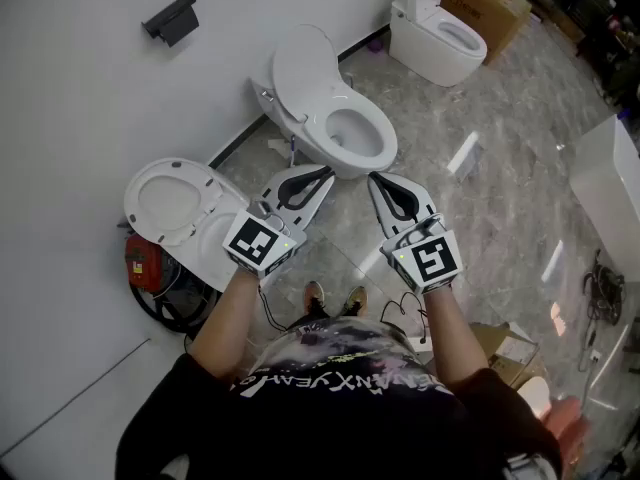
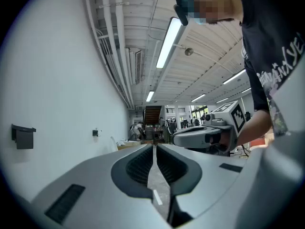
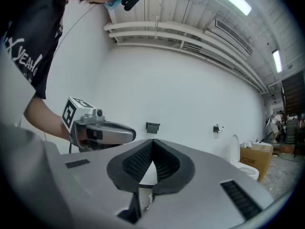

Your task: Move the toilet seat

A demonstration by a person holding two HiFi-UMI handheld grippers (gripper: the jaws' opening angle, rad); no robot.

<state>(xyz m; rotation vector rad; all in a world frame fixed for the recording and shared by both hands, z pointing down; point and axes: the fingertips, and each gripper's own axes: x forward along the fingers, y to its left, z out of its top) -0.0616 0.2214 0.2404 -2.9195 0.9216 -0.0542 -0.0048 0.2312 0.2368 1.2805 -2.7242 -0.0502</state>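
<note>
Detached white toilet seat (image 1: 165,200), glossy oval ring with lid attached, down by the wall, left of the toilet (image 1: 330,108). Nearby, left gripper (image 1: 318,178) and right gripper (image 1: 380,183), jaws closed tight, empty.

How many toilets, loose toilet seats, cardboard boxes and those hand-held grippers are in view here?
Toilets: 2 (near toilet, far toilet)
Loose toilet seat: 1
Cardboard boxes: 2 (far box, near box)
Grippers: 2 (left gripper, right gripper)
Total: 7
</note>
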